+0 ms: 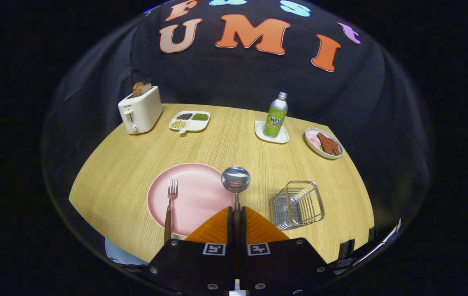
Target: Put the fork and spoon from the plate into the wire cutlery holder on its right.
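My gripper (236, 218) is shut on the brown handle of the spoon (235, 180). The spoon's steel bowl sticks out ahead of the fingers, lifted over the right rim of the pink plate (195, 197). A fork (170, 205) with a brown handle lies on the left part of that plate, tines pointing away, its handle reaching past the near rim. The wire cutlery holder (298, 204) stands on the wooden table just right of the fingers, its mouth tilted up and open.
At the back of the table (119, 176) stand a white toaster (140, 110) with toast, a divided dish of beans (189, 121), a soda bottle (275, 115) on a small white tray, and a bowl of meat (323, 143). The table's near edge curves just below the plate.
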`<action>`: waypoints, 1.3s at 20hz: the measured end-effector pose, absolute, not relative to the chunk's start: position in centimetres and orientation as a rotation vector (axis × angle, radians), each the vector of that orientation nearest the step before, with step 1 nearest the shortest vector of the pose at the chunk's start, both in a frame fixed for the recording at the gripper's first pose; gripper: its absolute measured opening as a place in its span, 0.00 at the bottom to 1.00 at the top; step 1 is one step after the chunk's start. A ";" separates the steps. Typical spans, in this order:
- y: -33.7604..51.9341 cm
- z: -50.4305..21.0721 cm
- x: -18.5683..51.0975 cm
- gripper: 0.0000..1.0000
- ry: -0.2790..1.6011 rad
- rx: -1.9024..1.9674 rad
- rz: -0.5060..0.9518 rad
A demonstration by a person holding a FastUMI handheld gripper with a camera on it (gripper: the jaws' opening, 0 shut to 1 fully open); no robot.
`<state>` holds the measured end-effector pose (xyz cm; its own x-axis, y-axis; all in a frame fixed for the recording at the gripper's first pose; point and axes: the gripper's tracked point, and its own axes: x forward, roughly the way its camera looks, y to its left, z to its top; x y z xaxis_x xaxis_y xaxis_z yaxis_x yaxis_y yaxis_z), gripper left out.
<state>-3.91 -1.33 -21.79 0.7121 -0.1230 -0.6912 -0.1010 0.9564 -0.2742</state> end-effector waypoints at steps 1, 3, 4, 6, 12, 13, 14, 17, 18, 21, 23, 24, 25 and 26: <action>-2.0 -21.0 -4.0 0.05 0.790 -0.301 -0.021; -3.6 -19.7 -4.4 0.05 0.809 -0.309 -0.039; -4.4 -19.2 -4.6 0.05 0.818 -0.316 -0.045; -5.7 -18.4 -5.1 0.05 0.839 -0.327 -0.058; -9.1 -18.2 -6.6 0.05 0.952 -0.343 -0.104; -9.4 -18.3 -6.7 0.05 0.974 -0.344 -0.109; -9.6 -18.6 -6.8 0.05 0.995 -0.348 -0.113; -10.2 -19.5 -6.7 0.05 1.073 -0.388 -0.112; -10.5 -19.6 -6.5 0.05 1.098 -0.412 -0.117; -10.7 -19.7 -5.9 0.05 1.169 -0.443 -0.110; -10.8 -19.9 -5.1 0.05 1.211 -0.457 -0.104; -11.0 -20.0 -4.6 0.05 1.224 -0.482 -0.105; -11.1 -20.1 -4.1 0.05 1.237 -0.507 -0.103; -11.1 -20.2 -3.6 0.05 1.247 -0.515 -0.099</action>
